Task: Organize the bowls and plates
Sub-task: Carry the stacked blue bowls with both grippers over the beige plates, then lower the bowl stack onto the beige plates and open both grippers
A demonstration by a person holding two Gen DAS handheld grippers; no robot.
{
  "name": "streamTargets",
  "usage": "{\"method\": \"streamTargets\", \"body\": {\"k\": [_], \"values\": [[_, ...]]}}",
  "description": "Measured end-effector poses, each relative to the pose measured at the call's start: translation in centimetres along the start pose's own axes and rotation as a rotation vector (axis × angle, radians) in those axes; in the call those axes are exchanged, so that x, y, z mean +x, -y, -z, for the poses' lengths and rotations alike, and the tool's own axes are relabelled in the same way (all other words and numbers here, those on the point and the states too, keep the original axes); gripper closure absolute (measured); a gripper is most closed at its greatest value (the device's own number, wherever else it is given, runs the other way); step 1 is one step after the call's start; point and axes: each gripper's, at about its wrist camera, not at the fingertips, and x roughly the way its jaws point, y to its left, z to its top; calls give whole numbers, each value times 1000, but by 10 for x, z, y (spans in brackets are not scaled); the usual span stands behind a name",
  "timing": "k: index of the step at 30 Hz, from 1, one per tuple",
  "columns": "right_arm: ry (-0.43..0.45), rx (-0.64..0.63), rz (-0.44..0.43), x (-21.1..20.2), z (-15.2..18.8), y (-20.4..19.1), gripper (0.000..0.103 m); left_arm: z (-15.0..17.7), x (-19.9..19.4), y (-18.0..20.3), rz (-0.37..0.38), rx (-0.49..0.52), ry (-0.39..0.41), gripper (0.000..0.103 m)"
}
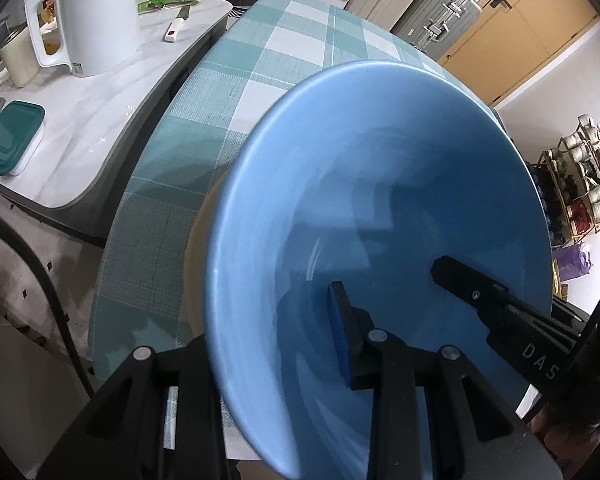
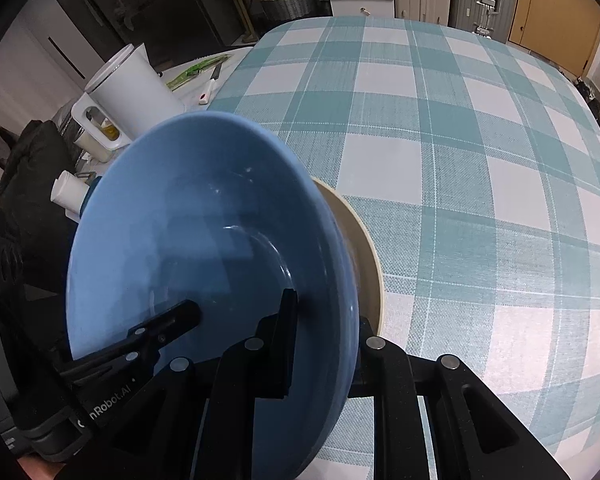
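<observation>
A wide blue bowl (image 1: 380,208) (image 2: 204,232) hangs tilted just above a beige dish (image 2: 366,252) (image 1: 198,240) that lies on the checked tablecloth. My left gripper (image 1: 268,312) is shut on the bowl's near rim, one finger (image 1: 344,320) inside and the other hidden behind the wall. My right gripper (image 2: 324,308) is shut on the opposite rim, with one finger (image 2: 288,320) inside the bowl. Each view also shows the other gripper's inner finger (image 1: 460,276) (image 2: 172,320). Most of the beige dish is hidden under the bowl.
The teal-and-white checked table (image 2: 480,168) stretches away to the right. To the left, a marble counter (image 1: 100,112) holds a white kettle (image 1: 96,16), a teal-lidded box (image 1: 12,136) and a knife (image 1: 178,26). Suitcases (image 1: 440,12) and a rack (image 1: 580,176) stand beyond.
</observation>
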Motion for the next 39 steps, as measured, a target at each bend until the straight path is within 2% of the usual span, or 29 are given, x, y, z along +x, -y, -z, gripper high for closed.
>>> {"method": "streamTargets", "body": {"k": [4, 9, 12, 14, 19, 26, 30, 33, 39], "values": [[1, -2, -4, 1, -1, 0, 86, 0, 0, 2, -26, 13, 14, 72], [30, -35, -7, -7, -1, -2, 86, -1, -7, 0, -16, 3, 37, 72], [42, -43, -5, -10, -1, -1, 86, -2, -16, -1, -6, -7, 80, 67], [57, -45, -14, -14, 0, 1, 86, -2, -22, 0, -9, 0, 104, 57], [114, -50, -28, -29, 2, 6, 84, 2, -35, 10, -101, 69, 185, 51], [213, -105, -34, -55, 13, 12, 72, 6, -55, 10, -111, 69, 286, 48], [251, -104, -53, -66, 19, 20, 66, 12, -70, 18, -142, 90, 375, 46], [278, -93, -67, -73, 23, 28, 61, 17, -76, 25, -145, 114, 409, 45], [334, -106, -101, -88, 38, 36, 58, 31, -88, 45, -167, 176, 496, 43]]}}
